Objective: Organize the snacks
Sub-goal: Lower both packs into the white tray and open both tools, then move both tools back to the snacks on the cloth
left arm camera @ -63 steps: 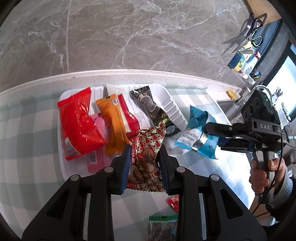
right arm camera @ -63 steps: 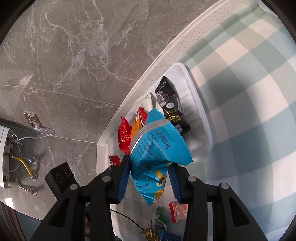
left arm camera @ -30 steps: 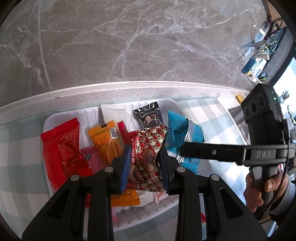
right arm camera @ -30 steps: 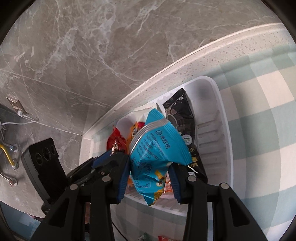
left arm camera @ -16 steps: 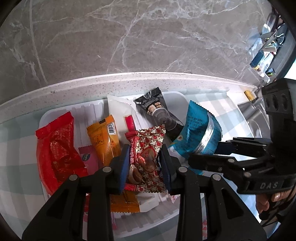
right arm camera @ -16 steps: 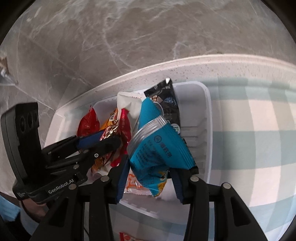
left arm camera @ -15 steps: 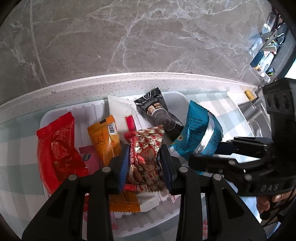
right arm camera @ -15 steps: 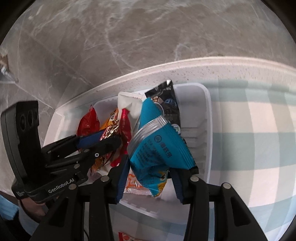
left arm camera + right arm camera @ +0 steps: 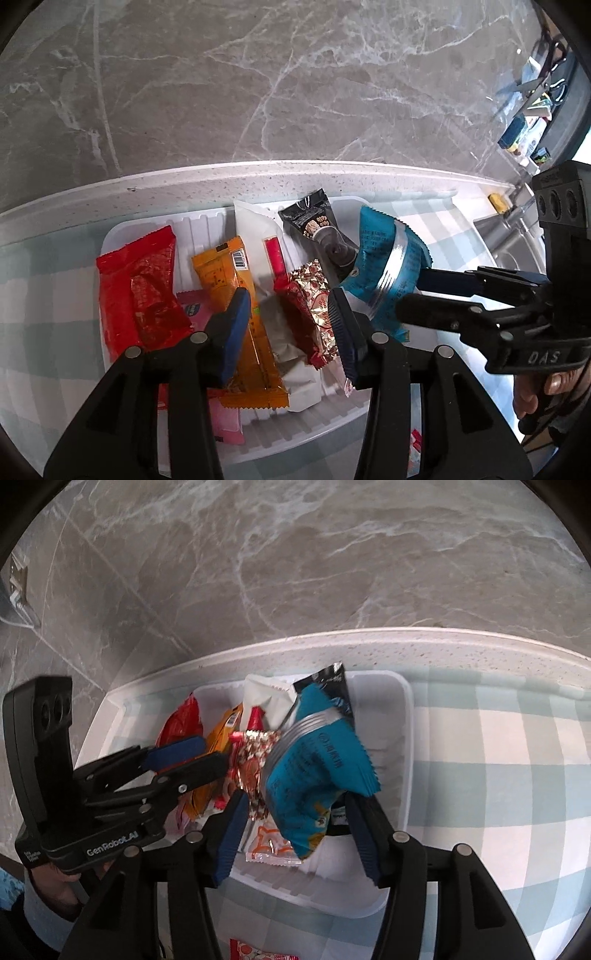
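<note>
A white tray (image 9: 122,236) on the checked cloth holds several snack packets: a red one (image 9: 136,288), an orange one (image 9: 236,295), a black one (image 9: 314,225) and a white one. My left gripper (image 9: 286,328) is open above the tray; the red-and-gold candy packet (image 9: 314,306) lies loose in the tray between its fingers. My right gripper (image 9: 295,808) is open too, with the blue packet (image 9: 317,760) resting between its fingers, over the tray's right part (image 9: 402,738). The blue packet (image 9: 384,266) and right gripper show at the right of the left wrist view.
A grey marble wall and a white counter edge (image 9: 295,173) run behind the tray. A small red-and-white packet (image 9: 258,952) lies on the cloth in front of the tray. A sink (image 9: 509,236) and a shelf with scissors and bottles sit far right.
Both grippers have opened. The left let go of the red-and-gold candy packet, which dropped into the tray. The right's fingers spread wide around the blue packet, now low over the tray.
</note>
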A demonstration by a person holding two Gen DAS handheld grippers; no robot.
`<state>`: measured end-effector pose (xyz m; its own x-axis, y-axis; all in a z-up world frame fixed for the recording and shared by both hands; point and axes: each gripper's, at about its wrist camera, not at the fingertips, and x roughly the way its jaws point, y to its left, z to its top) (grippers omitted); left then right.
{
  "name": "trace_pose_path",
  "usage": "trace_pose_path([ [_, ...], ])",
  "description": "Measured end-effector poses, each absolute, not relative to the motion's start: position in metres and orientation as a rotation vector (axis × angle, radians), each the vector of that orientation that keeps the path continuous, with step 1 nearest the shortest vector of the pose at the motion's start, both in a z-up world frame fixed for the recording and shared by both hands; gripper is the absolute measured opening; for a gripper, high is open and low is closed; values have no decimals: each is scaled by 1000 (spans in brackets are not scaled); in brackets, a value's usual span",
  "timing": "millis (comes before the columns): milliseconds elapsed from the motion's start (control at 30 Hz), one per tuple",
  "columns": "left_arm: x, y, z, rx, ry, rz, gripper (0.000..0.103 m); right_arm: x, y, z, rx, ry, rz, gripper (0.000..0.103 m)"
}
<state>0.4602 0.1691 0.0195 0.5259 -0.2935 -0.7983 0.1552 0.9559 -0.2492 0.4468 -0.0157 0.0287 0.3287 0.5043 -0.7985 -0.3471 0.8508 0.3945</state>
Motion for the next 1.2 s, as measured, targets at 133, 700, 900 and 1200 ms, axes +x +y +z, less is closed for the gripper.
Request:
trace_pose_path([
  [133, 458, 175, 23, -170, 976, -266, 43, 450, -12, 33, 127, 1066, 553, 58],
  [700, 438, 198, 32, -191, 950, -232, 44, 456, 15, 27, -13, 1041, 581, 57],
  [900, 425, 203, 39, -202, 945, -224, 45, 449, -6, 36, 75, 1023, 576, 57],
  [1200, 393, 204, 60, -201, 928, -225, 46, 430, -32, 51, 203, 1012, 584, 59],
])
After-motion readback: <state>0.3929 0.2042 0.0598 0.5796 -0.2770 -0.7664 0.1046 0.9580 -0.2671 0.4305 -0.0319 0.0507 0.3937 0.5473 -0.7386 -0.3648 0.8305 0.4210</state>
